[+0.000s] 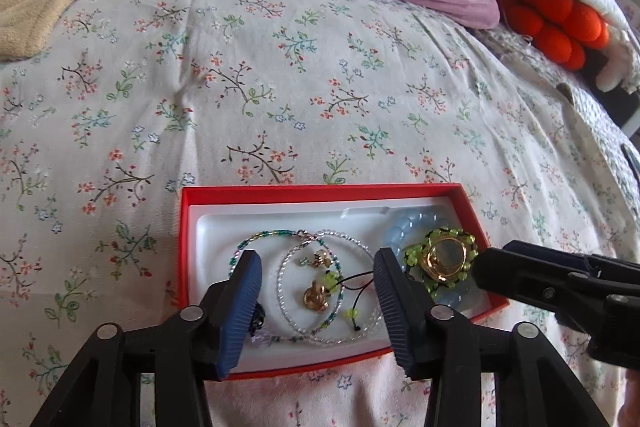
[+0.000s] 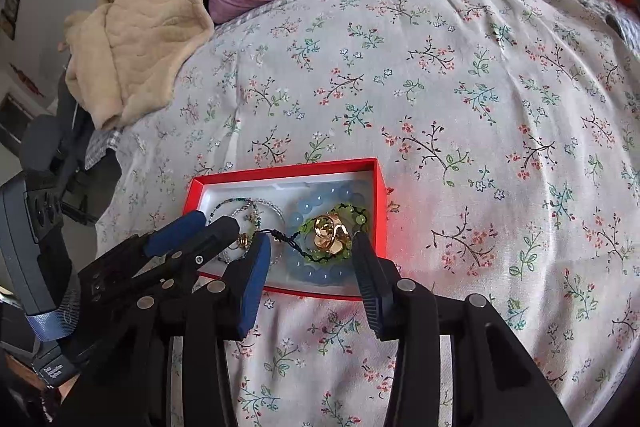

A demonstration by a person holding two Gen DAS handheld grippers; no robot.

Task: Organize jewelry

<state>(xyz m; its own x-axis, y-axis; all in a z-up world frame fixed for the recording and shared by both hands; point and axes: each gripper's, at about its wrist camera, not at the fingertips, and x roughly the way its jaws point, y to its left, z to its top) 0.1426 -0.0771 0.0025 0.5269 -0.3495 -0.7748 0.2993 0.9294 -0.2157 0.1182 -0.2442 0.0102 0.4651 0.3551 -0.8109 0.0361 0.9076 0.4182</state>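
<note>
All the jewelry I can find already lies inside the red box (image 1: 472,205) on the flowered bedspread (image 1: 280,75); none shows loose on the cloth, so I judge the sorting close to finished, with perhaps only tidying or closing left, and no lid in sight. From my left wrist camera, the left gripper (image 1: 318,267) hangs over the box's near edge with its jaws standing apart and nothing pinched between the blue pads (image 1: 240,307). Between them I see the clear beaded bracelet (image 1: 288,267), a small gold earring (image 1: 316,297) inside its loop, and a thin teal-beaded bracelet (image 1: 272,235) toward the box's left side. At the right end of the box a pale blue bead bracelet (image 1: 412,223) carries a green bead bracelet (image 1: 416,255) with gold rings (image 1: 444,261) heaped on it, and the right gripper's tip comes in just beside that pile. From my right wrist camera, the right gripper (image 2: 310,247) is parted to a middling width astride the green bracelet and gold rings at the box's right end, pads not pressing on anything that I can tell. The left gripper's fingers reach in over the box's left half, above the clear bracelet. A black cord (image 2: 280,237) runs from the green bracelet toward the middle. Bedspread around the box looks bare of jewelry in this view too.
</note>
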